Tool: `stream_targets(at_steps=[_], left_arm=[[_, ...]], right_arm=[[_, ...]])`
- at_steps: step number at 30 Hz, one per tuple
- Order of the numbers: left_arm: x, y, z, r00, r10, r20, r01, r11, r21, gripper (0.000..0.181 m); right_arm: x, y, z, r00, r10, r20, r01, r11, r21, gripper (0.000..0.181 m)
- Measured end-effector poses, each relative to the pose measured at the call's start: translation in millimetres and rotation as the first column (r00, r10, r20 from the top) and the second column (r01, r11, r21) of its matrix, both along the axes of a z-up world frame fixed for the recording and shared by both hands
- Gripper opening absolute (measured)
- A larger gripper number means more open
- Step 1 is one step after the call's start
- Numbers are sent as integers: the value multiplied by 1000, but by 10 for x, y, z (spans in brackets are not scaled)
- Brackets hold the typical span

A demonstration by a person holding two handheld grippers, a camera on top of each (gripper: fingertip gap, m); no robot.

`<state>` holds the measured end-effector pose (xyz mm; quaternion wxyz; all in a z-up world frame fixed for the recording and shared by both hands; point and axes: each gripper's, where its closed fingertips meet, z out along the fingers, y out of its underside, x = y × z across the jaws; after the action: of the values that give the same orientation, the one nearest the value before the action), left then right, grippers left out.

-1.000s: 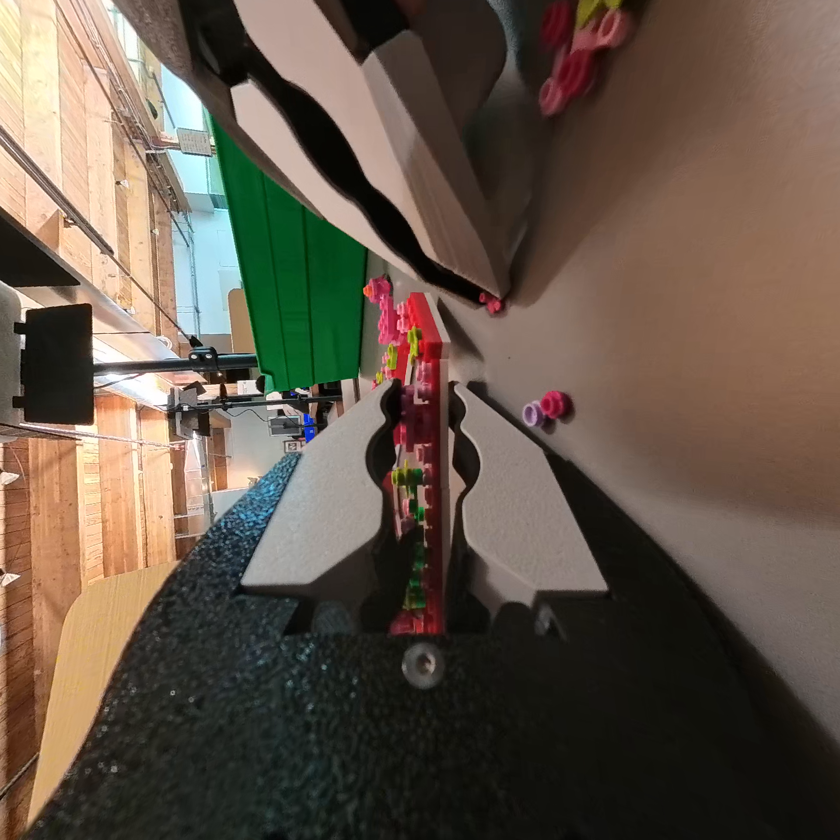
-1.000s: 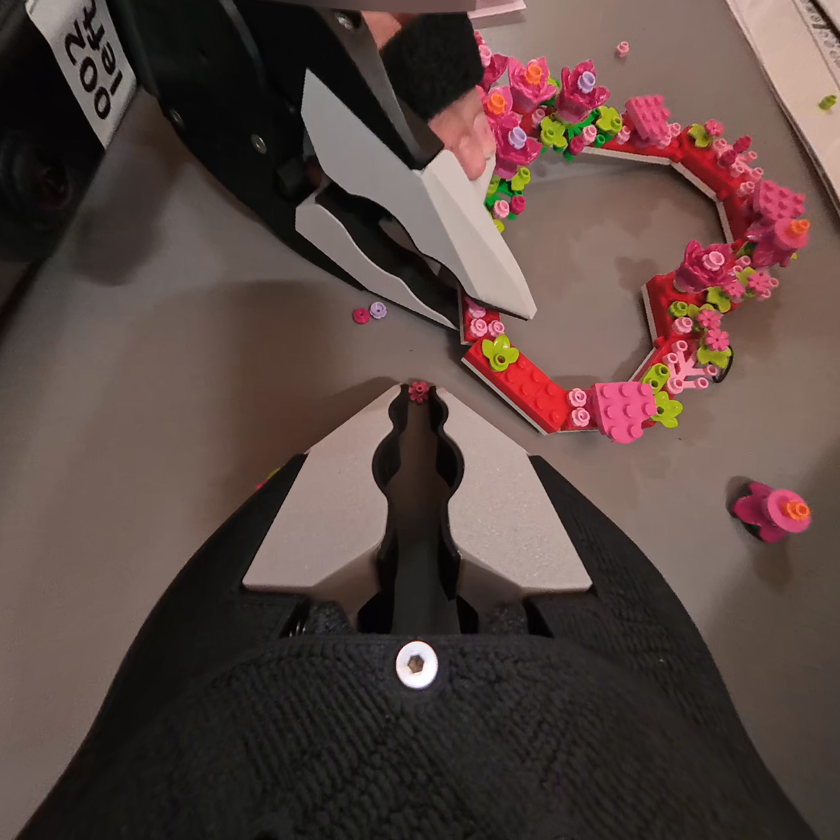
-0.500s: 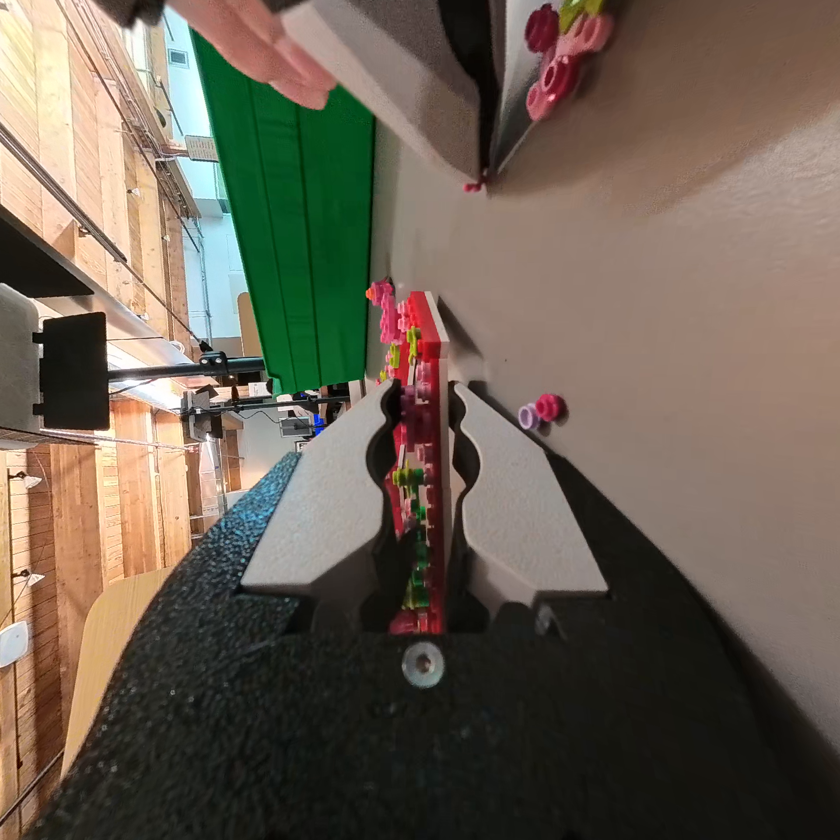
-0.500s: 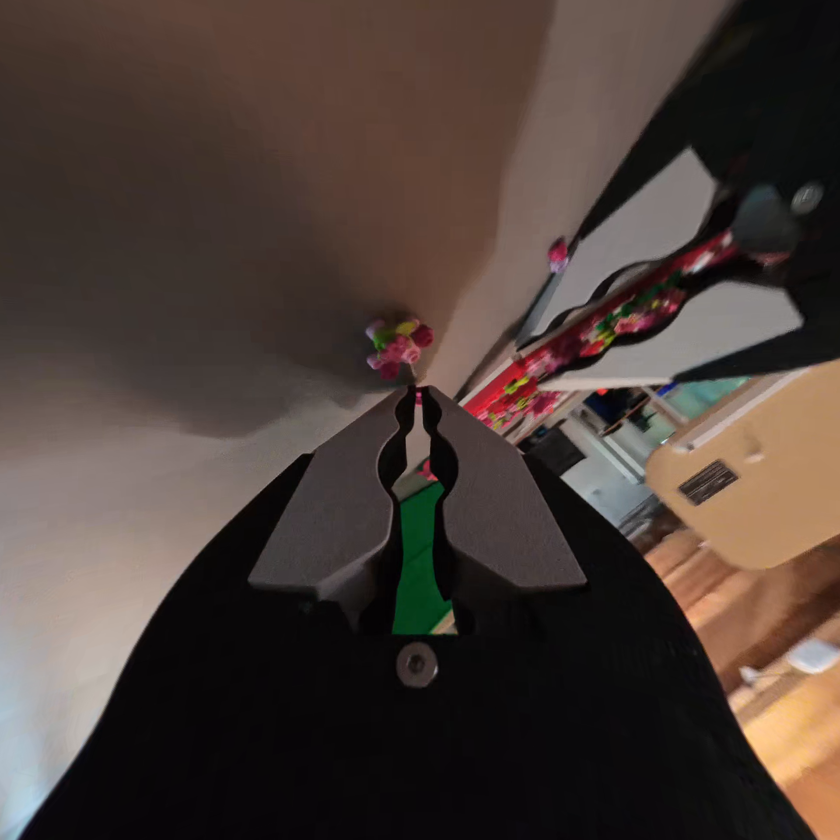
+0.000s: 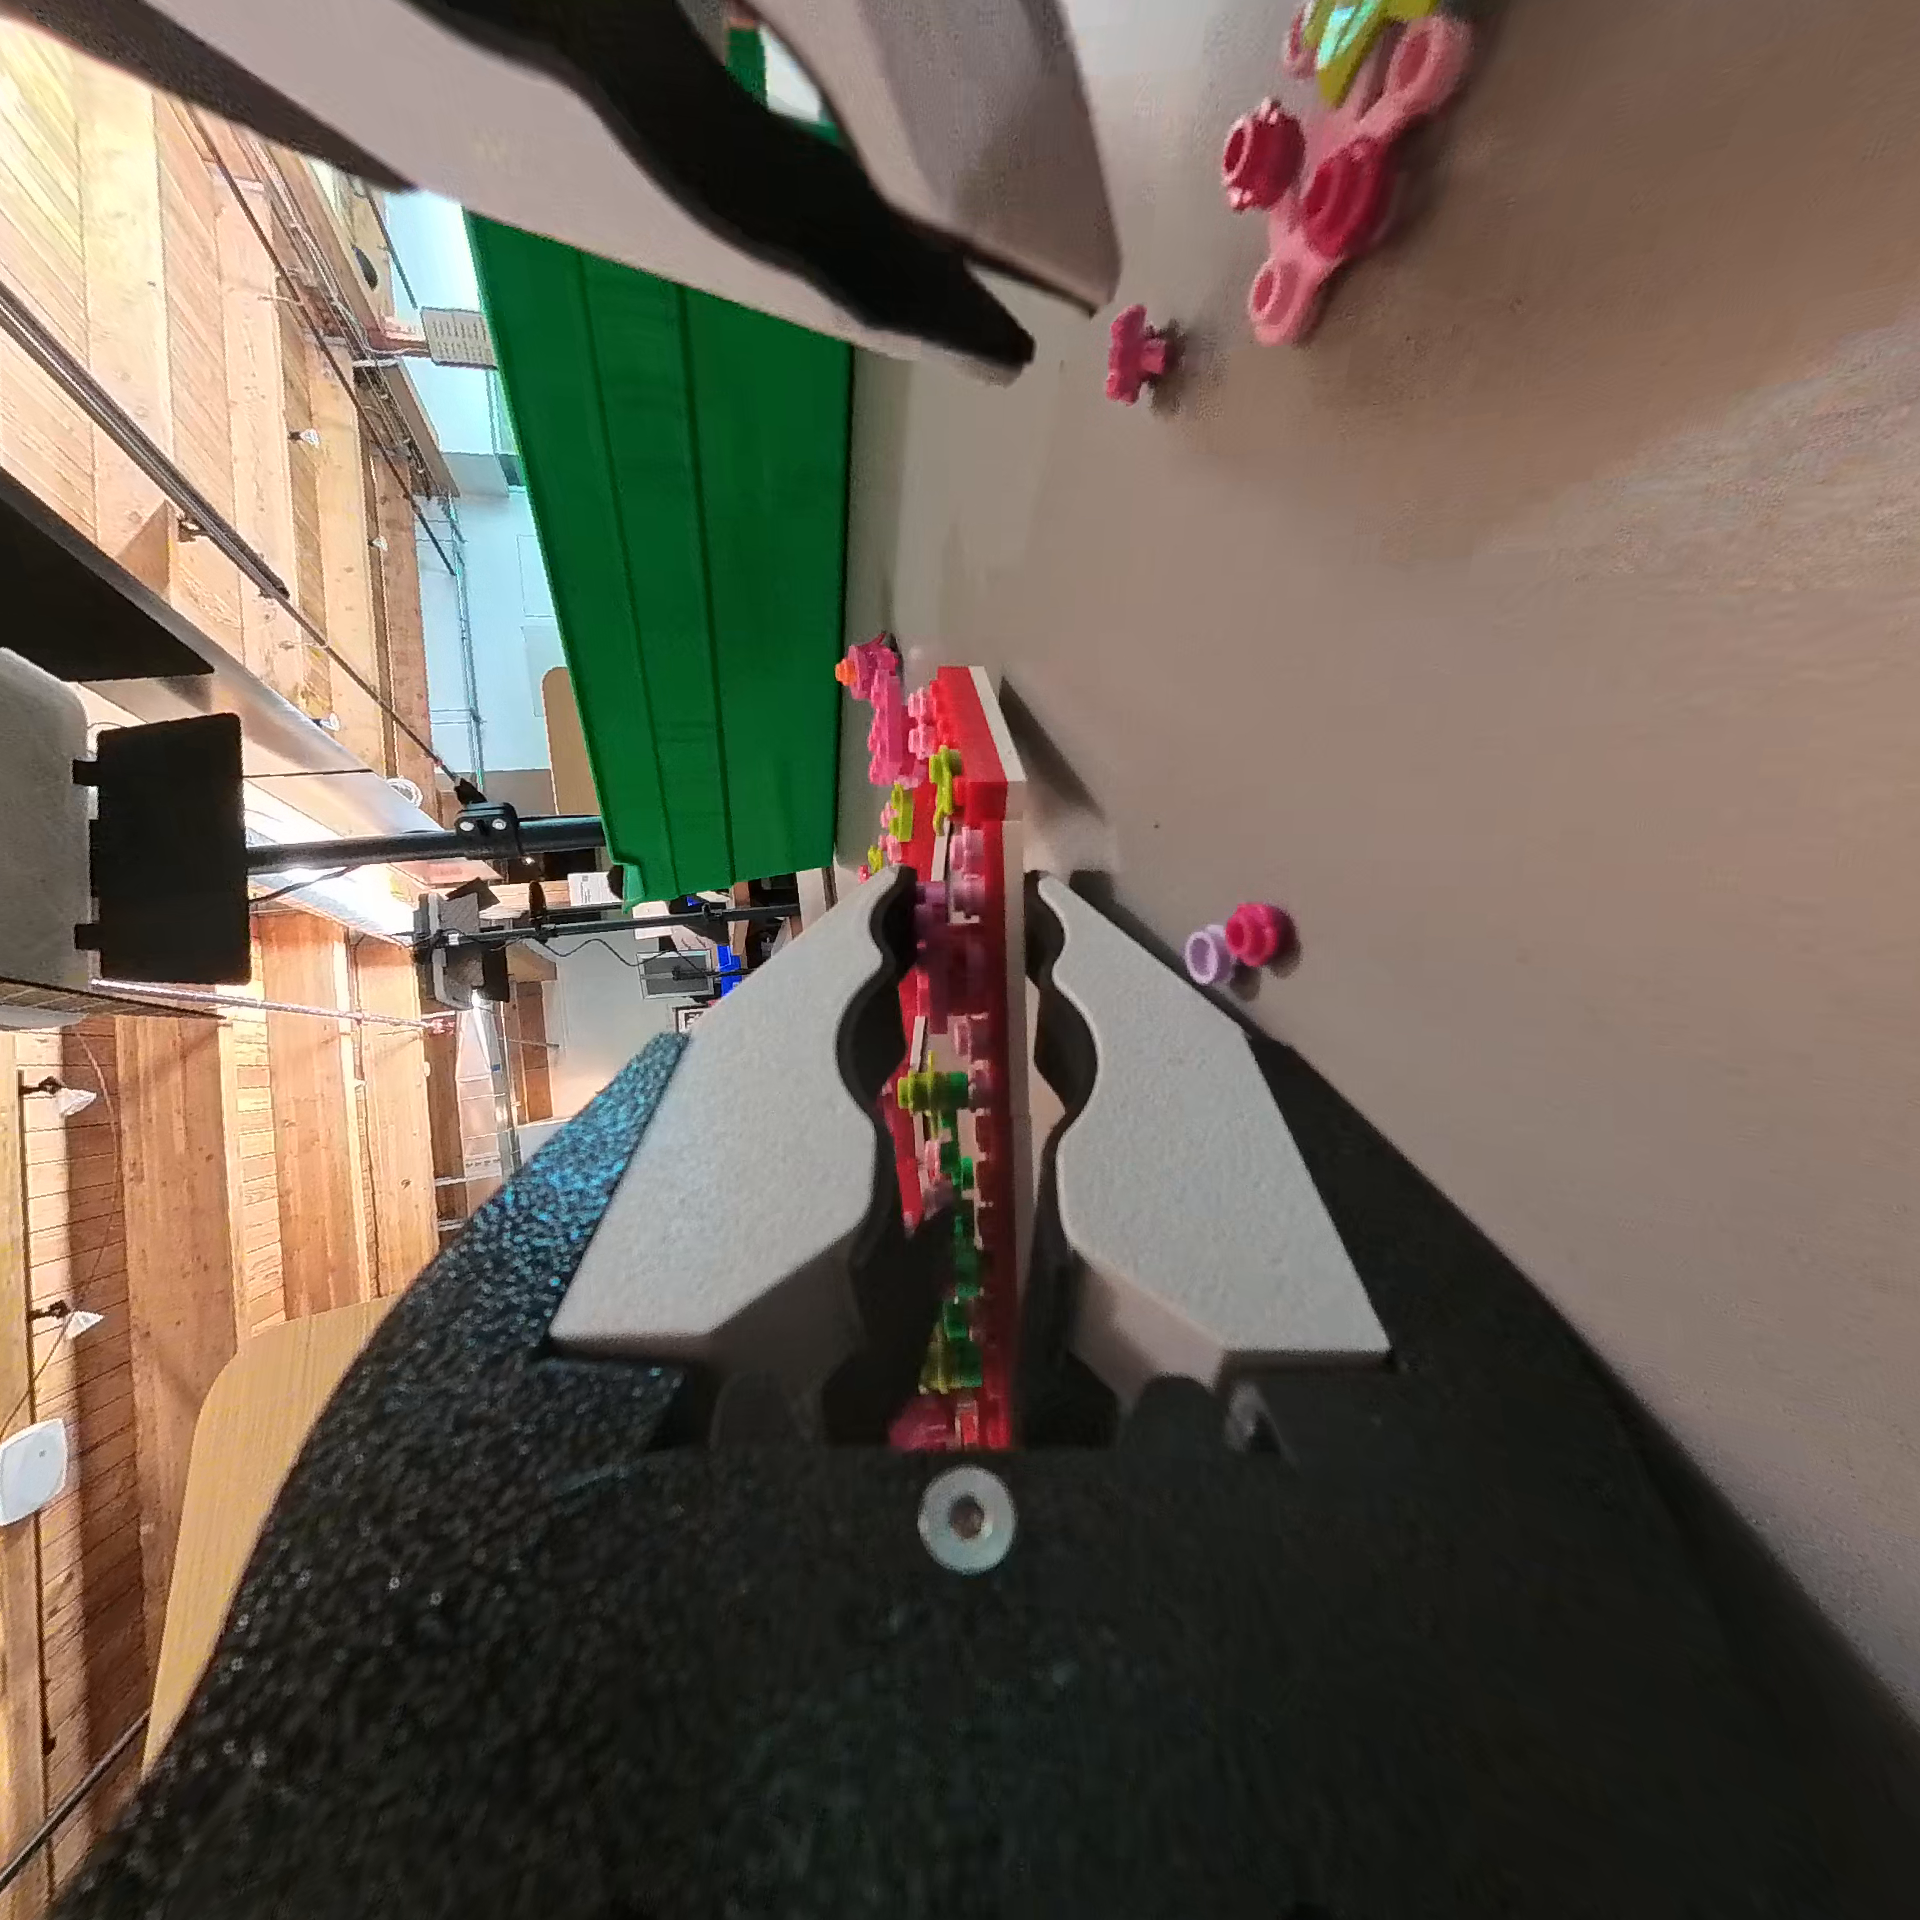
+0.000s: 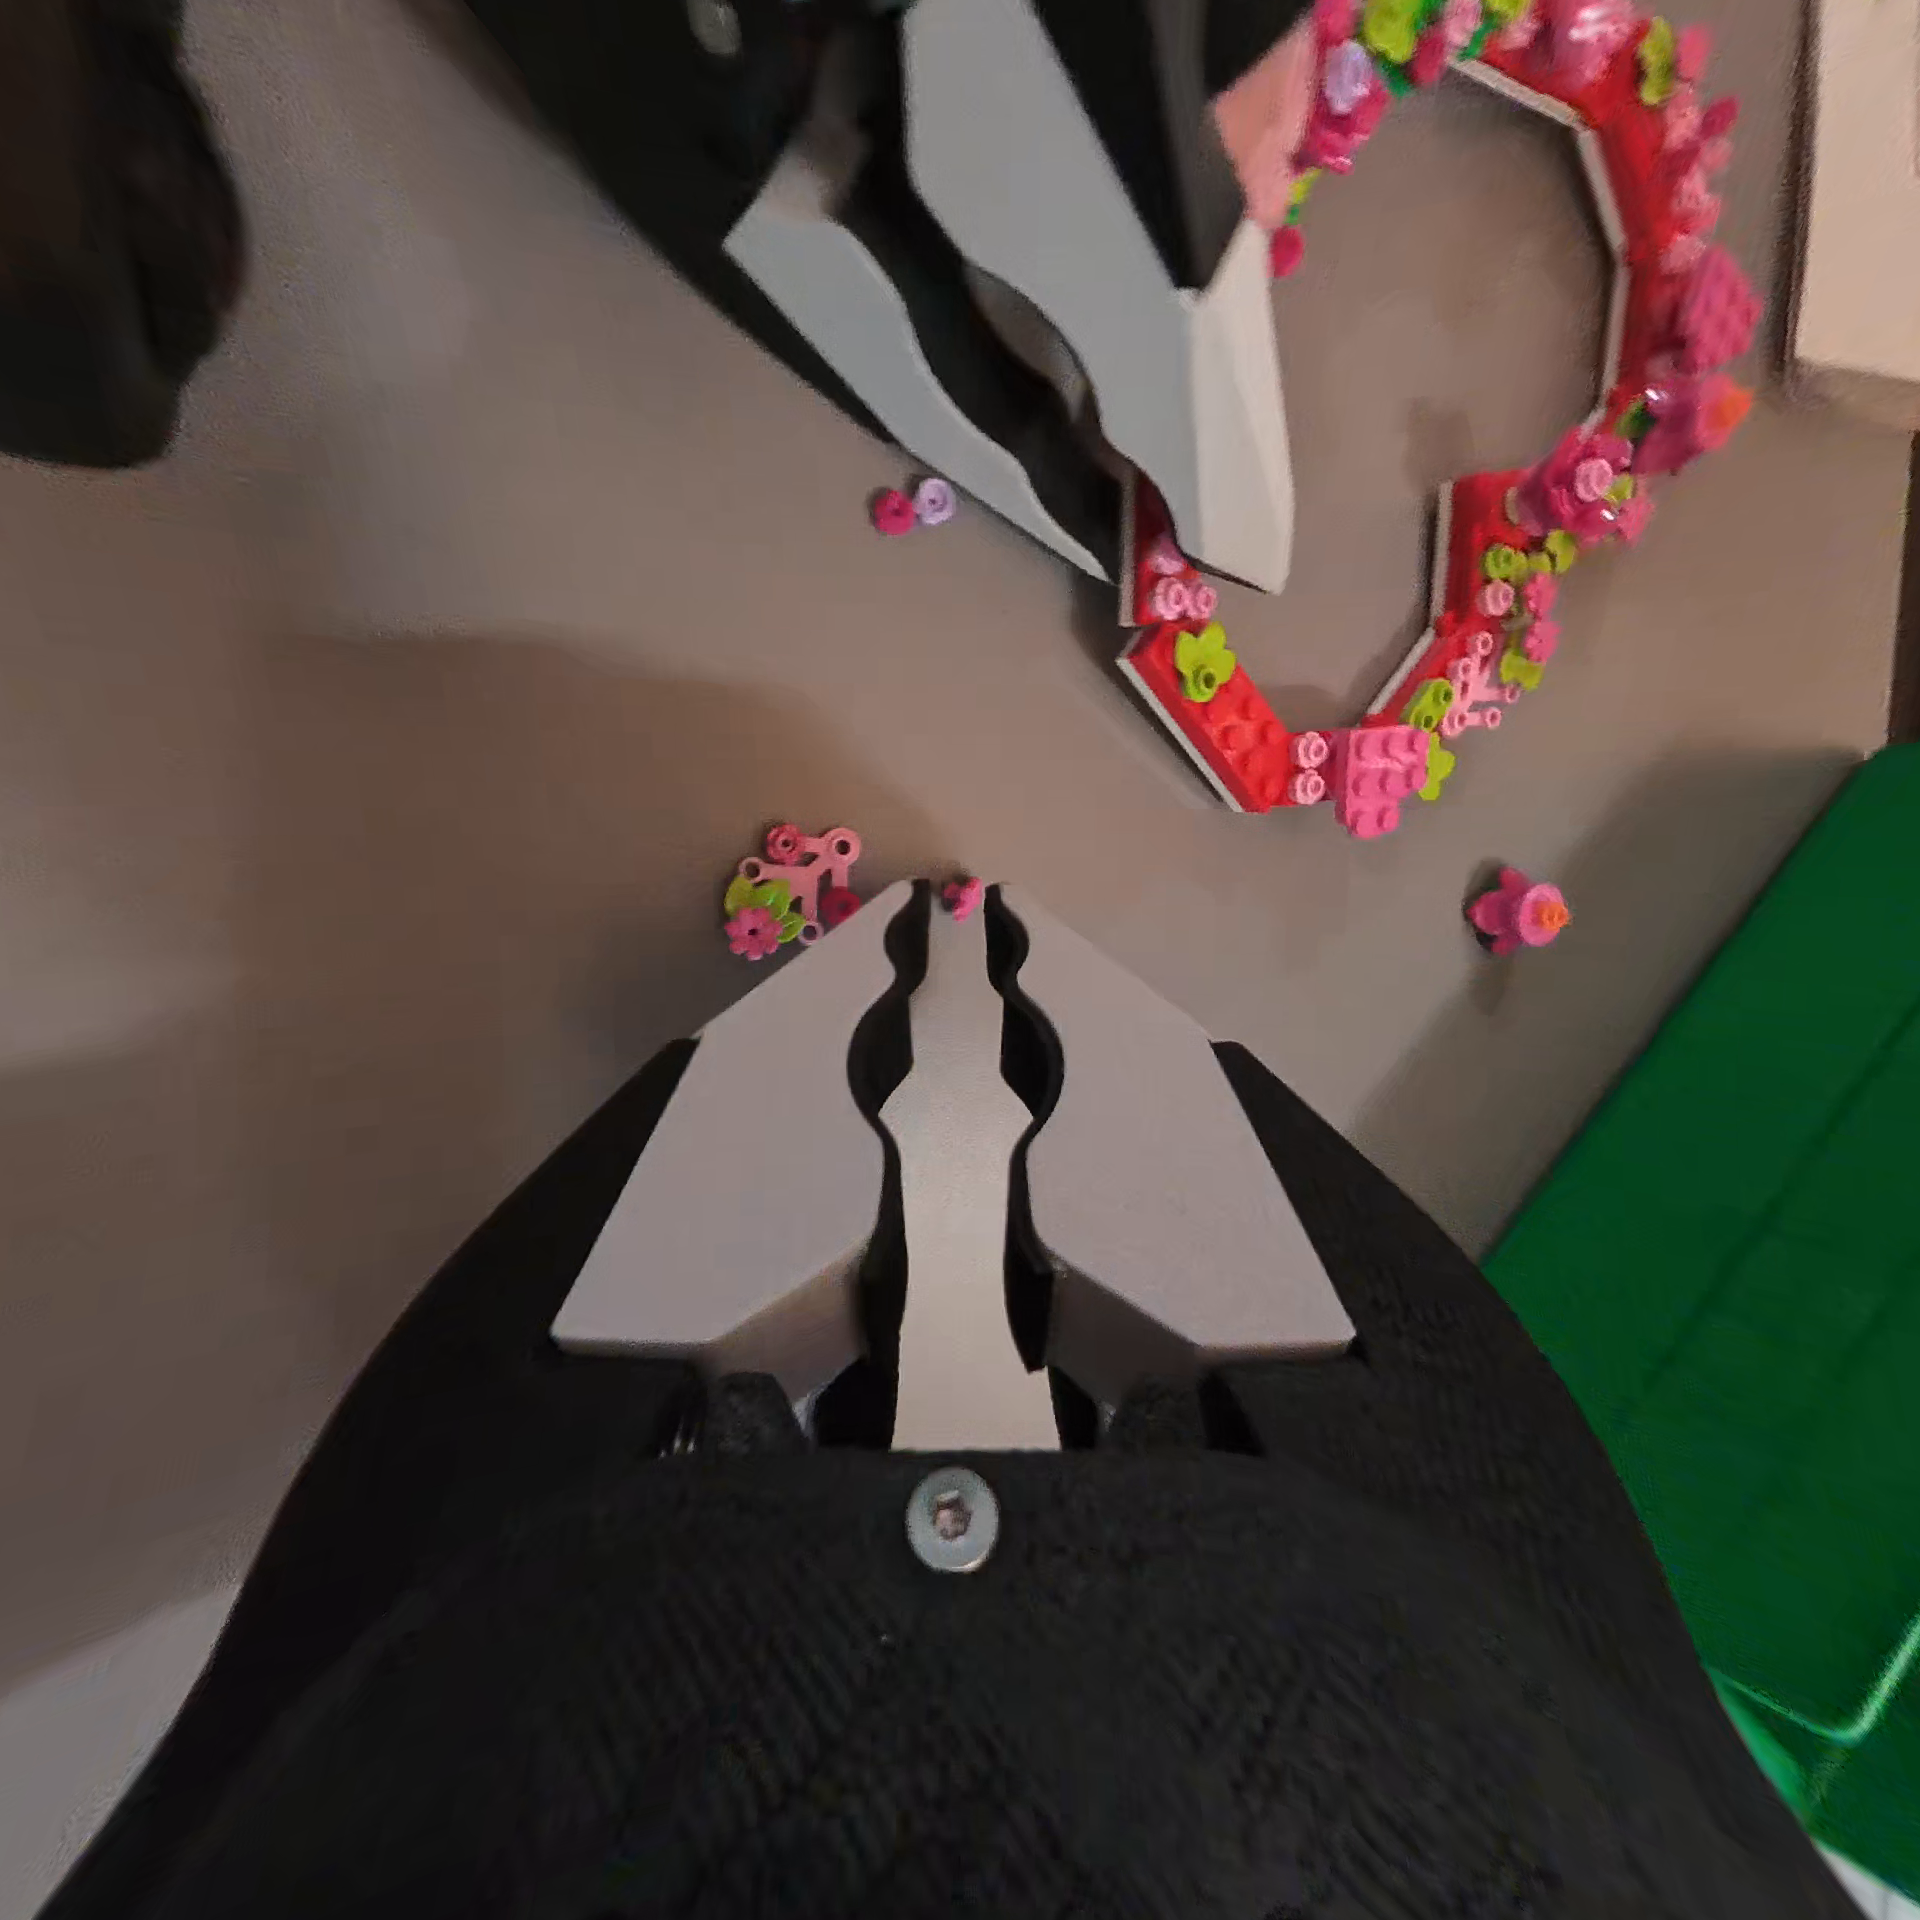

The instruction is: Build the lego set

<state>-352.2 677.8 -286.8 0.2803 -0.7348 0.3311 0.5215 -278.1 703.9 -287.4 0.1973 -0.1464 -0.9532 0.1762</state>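
Half a second ago the right gripper (image 6: 954,896) was swung up toward the room; it now looks down at the grey table (image 6: 436,727) again, and the tiny pink flower piece (image 6: 962,896) that sat pinched at its tips now lies just past them, on the table as far as the blur allows. Its fingers stand a narrow gap apart with nothing between them.

Leftmost of the loose parts is a small cluster of pink and lime pieces (image 6: 787,889), partly hidden behind the left fingertip. Above it lie two small round studs (image 6: 913,506), one magenta, one lilac, touching. Farther right, the left gripper (image 5: 966,894) is closed on the edge of the red flower wreath (image 6: 1527,499); its fingers cover that section, and the wreath's top is cut off and smeared. A single pink flower (image 6: 1519,914) sits below the wreath, beside a green board (image 6: 1714,1247) that runs out of view.
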Motion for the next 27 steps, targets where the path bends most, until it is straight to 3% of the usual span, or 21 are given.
stream_targets(at_steps=[1,9,12,17,27], left_arm=[[1,0,0,1000,0,0,0,1000,0,17],[2,-2,-1,1000,0,-1,0,1000,-1,18],[4,0,-1,1000,-3,1,3,1000,1,17],[11,11,-2,1000,-9,10,9,1000,9,18],[15,13,-3,1000,-10,9,10,1000,8,17]], right_arm=[[-20,14,-14,1000,-21,-1,21,1000,-3,7],[-49,27,-113,998,-56,9,55,998,9,0],[-206,-4,33,992,-47,-117,46,999,-9,0],[-482,-148,276,905,44,-423,-28,999,45,0],[-603,-159,186,844,161,-512,-69,979,193,0]])
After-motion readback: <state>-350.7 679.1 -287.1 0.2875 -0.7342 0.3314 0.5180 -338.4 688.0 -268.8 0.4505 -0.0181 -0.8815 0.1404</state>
